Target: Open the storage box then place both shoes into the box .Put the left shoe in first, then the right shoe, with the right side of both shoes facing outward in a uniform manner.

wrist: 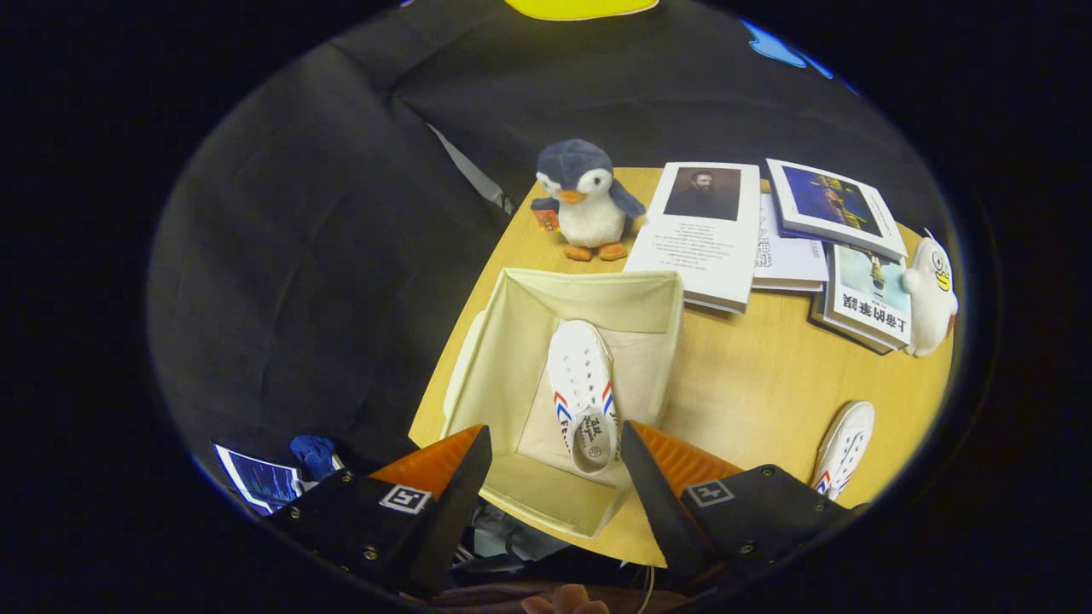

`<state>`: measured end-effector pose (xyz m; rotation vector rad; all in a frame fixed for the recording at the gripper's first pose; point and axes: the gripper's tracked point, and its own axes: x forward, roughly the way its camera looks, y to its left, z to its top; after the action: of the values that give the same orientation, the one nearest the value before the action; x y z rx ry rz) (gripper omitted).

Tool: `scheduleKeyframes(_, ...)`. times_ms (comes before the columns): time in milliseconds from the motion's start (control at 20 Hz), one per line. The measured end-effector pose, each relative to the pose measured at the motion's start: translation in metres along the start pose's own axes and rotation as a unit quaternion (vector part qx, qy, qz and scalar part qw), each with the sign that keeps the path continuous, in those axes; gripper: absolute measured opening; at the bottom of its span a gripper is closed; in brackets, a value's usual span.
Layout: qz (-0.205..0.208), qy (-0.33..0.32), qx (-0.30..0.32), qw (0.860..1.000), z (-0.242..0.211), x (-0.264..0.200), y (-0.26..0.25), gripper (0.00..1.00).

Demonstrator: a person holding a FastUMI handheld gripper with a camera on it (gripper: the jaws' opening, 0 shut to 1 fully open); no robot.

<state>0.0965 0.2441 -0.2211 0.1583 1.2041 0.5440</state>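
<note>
Gripper (554,452) spread wide, empty, above storage box (512,358) — one shoe (583,392) inside; next, swing to second shoe (845,448) on table (751,384), pinch heel collar, match orientation

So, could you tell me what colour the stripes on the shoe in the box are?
Red and blue, on a white shoe, in the gripper view.

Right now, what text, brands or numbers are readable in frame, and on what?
"上帝的" (likely; the remaining characters are unclear): cover of the book beside the duck toy.
Portrait booklet: print too small.
Shoe in the storage box: insole stamp and side lettering blurred.
Gripper, open: square markers, no words.
</note>
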Motion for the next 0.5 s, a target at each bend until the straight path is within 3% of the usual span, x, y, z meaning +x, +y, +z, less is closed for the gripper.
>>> scheduleKeyframes(500, -0.028, -0.045, 0.05, 0.997, -0.022, -0.063, -0.08, 0.98)
